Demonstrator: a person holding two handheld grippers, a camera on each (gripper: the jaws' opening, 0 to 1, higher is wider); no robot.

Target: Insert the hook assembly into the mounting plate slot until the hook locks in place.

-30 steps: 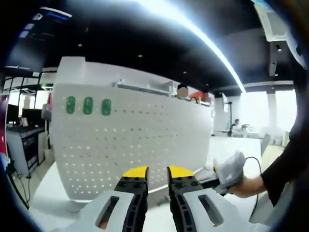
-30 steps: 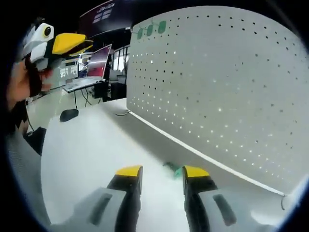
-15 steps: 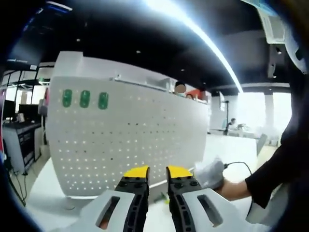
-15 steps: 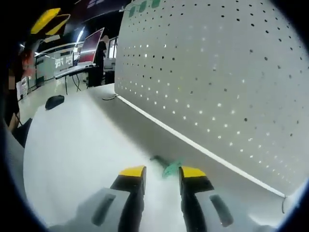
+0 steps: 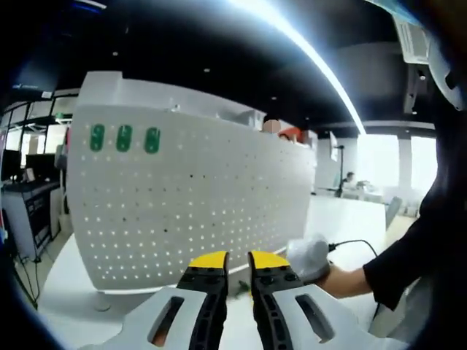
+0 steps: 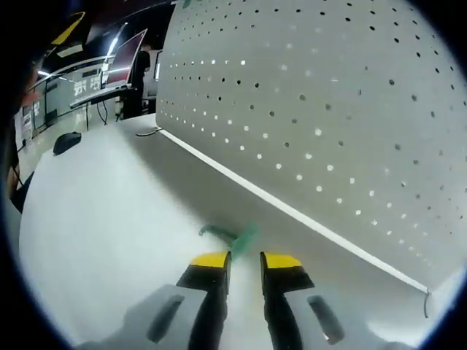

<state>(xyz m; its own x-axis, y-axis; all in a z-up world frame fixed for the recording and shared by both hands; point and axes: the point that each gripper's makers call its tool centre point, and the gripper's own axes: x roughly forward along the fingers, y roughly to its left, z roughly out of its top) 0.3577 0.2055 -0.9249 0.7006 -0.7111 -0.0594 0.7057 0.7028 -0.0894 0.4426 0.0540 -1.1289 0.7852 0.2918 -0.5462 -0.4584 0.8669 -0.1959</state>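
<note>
A white pegboard mounting plate (image 5: 197,197) stands upright on the white table (image 6: 95,211), with three green hooks (image 5: 124,137) in its top left corner. A loose green hook (image 6: 235,235) lies on the table by the foot of the pegboard (image 6: 328,109). My right gripper (image 6: 246,260) sits low over the table with its yellow tips drawn in close at the hook's near end; whether they pinch it is unclear. That right gripper (image 5: 306,259) also shows in the left gripper view, held by a hand. My left gripper (image 5: 237,261) hovers higher, facing the board, jaws nearly together with nothing between them.
A desk with a monitor (image 6: 122,58) stands beyond the table's far end. A dark mouse (image 6: 66,141) and a cable (image 6: 146,133) lie near that end. A black cable (image 5: 357,243) trails from the right gripper. People sit in the background office.
My right gripper moved forward and down to the loose hook, and its jaws narrowed. The left gripper view drifted slightly; its jaws stayed the same.
</note>
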